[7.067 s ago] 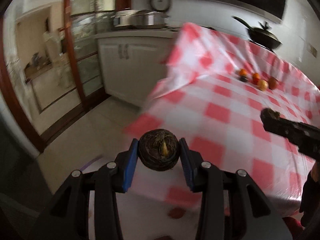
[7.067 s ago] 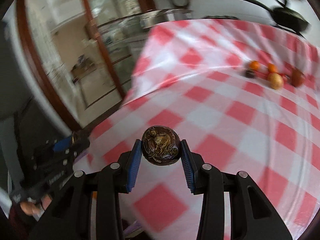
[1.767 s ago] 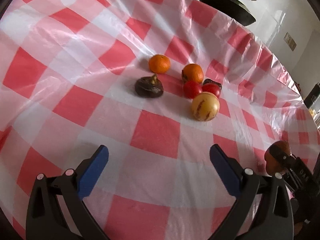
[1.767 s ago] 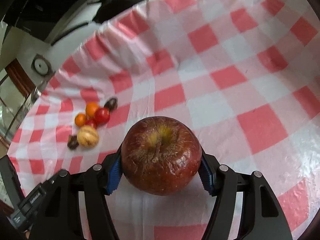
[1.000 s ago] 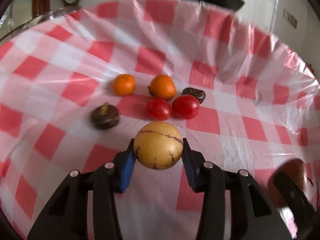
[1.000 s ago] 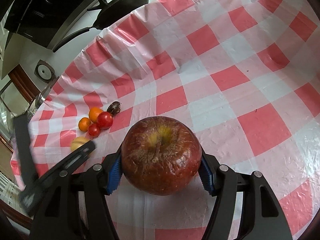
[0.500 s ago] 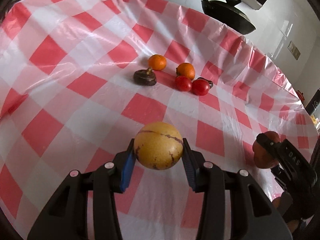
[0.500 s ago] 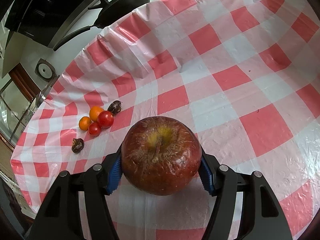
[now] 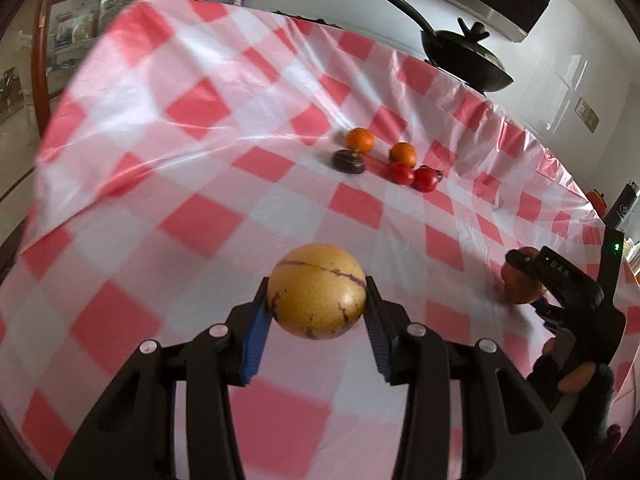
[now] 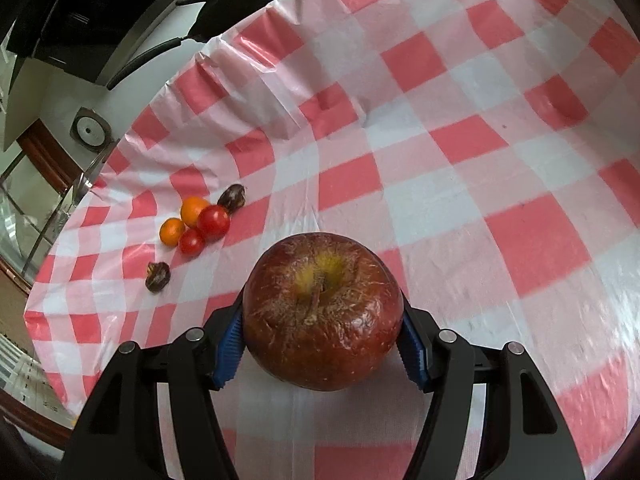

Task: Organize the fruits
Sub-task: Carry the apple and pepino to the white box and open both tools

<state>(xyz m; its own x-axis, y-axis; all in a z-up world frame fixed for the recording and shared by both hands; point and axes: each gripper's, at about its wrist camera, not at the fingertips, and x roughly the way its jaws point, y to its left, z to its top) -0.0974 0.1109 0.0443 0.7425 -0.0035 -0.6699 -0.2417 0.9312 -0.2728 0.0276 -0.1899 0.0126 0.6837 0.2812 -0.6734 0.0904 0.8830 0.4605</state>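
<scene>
My left gripper (image 9: pixel 316 312) is shut on a round yellow fruit with purple streaks (image 9: pixel 316 290) and holds it above the red-and-white checked tablecloth (image 9: pixel 192 184). My right gripper (image 10: pixel 322 332) is shut on a wrinkled dark red apple (image 10: pixel 322 312); it also shows at the right of the left wrist view (image 9: pixel 528 276). Farther off lies a cluster: two oranges (image 9: pixel 360 139) (image 9: pixel 403 153), two tomatoes (image 9: pixel 400 173) (image 9: pixel 425 179) and a dark brown fruit (image 9: pixel 349 161). In the right wrist view the cluster (image 10: pixel 200 220) lies at the left, with dark fruits (image 10: pixel 157 276) (image 10: pixel 232 197) at either end.
A black pan with a lid (image 9: pixel 464 60) stands beyond the table's far edge, also seen in the right wrist view (image 10: pixel 240 0). A glass cabinet (image 9: pixel 36 60) is at the far left. The tablecloth hangs over the table's left edge (image 10: pixel 36 320).
My left gripper closed on the yellow fruit in the cluster about a second ago, lifted it and has drawn back from the cluster. My right gripper has kept hold of the apple and barely moved.
</scene>
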